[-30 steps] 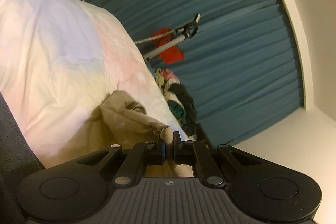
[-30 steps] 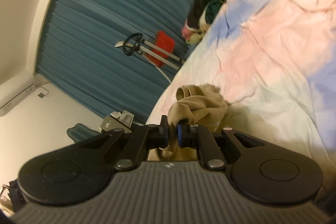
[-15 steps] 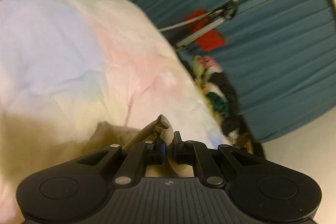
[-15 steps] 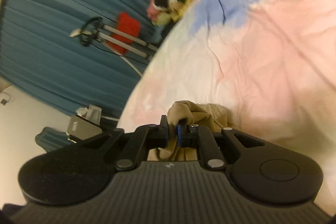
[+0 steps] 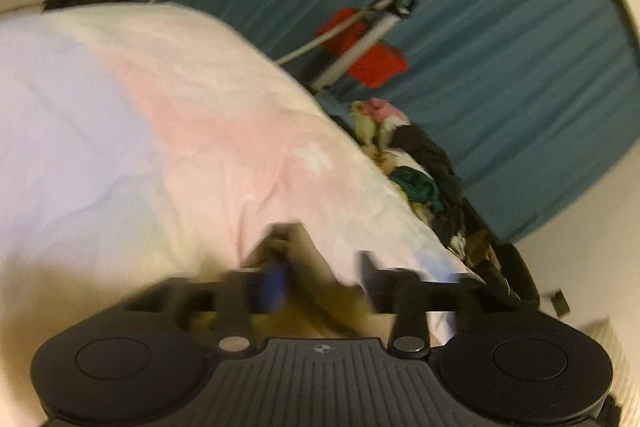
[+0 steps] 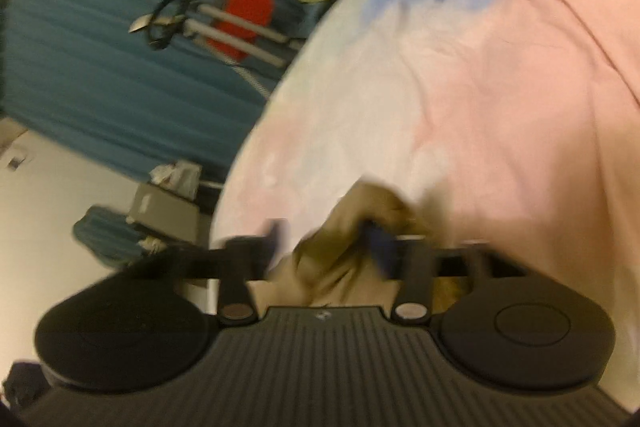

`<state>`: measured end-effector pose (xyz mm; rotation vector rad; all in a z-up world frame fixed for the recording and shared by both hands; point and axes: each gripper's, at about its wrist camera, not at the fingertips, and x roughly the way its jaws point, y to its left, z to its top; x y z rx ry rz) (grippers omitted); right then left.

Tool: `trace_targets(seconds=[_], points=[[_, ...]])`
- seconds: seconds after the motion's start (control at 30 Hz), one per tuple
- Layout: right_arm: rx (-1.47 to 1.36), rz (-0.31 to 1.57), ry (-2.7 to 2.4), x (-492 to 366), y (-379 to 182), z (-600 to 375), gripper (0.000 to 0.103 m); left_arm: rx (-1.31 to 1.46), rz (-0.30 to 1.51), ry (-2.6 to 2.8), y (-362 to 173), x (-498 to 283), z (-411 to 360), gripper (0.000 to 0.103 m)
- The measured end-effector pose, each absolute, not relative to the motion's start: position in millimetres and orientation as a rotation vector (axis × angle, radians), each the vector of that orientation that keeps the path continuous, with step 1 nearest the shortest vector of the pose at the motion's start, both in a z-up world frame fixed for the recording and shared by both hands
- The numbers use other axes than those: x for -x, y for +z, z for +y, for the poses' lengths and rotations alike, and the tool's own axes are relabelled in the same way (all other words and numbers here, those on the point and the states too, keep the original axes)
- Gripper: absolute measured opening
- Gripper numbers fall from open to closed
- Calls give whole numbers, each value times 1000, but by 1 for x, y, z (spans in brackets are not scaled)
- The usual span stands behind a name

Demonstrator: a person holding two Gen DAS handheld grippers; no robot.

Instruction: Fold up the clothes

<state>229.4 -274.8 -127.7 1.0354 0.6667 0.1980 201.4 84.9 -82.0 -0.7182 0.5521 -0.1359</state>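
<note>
A tan garment (image 5: pixel 308 267) lies bunched on the pastel pink, blue and white bedspread (image 5: pixel 160 131), right in front of my left gripper (image 5: pixel 320 275). The left jaws stand apart, with cloth lying loose between them; the view is blurred. In the right wrist view the same tan garment (image 6: pixel 344 259) sits between the spread jaws of my right gripper (image 6: pixel 326 243), over the bedspread (image 6: pixel 480 87). Neither gripper pinches the cloth.
A pile of mixed clothes (image 5: pixel 416 167) lies at the bed's far edge before a teal curtain (image 5: pixel 500 27). A metal stand with a red cloth (image 5: pixel 364 51) leans there. Boxes and a teal bag (image 6: pixel 160 207) sit beside the bed.
Both grippers were shut on the tan garment and have opened, letting it drop onto the bed. Both have swung down toward the bedspread.
</note>
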Motion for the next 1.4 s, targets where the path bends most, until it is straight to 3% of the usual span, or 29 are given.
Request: trace_targets(seconds=[0.03, 0.27, 0.37, 0.5, 0.73, 1.2, 1.4], points=[[-1019, 652, 220, -224, -123, -272, 90, 687, 543, -151, -78, -198, 81, 90], [-755, 619, 288, -190, -104, -237, 89, 443, 565, -202, -69, -168, 47, 98], [-507, 623, 284, -198, -103, -210, 66, 286, 590, -185, -77, -175, 27, 98], [-340, 656, 235, -223, -123, -191, 47, 168, 639, -151, -95, -198, 8, 98], [-311, 657, 178, -257, -153, -187, 46, 105, 713, -122, -122, -224, 3, 96], [-231, 595, 180, -179, -101, -187, 49, 103, 640, -121, -92, -176, 0, 96], [-189, 682, 187, -182, -129, -184, 47, 79, 646, -109, -101, -161, -5, 96]])
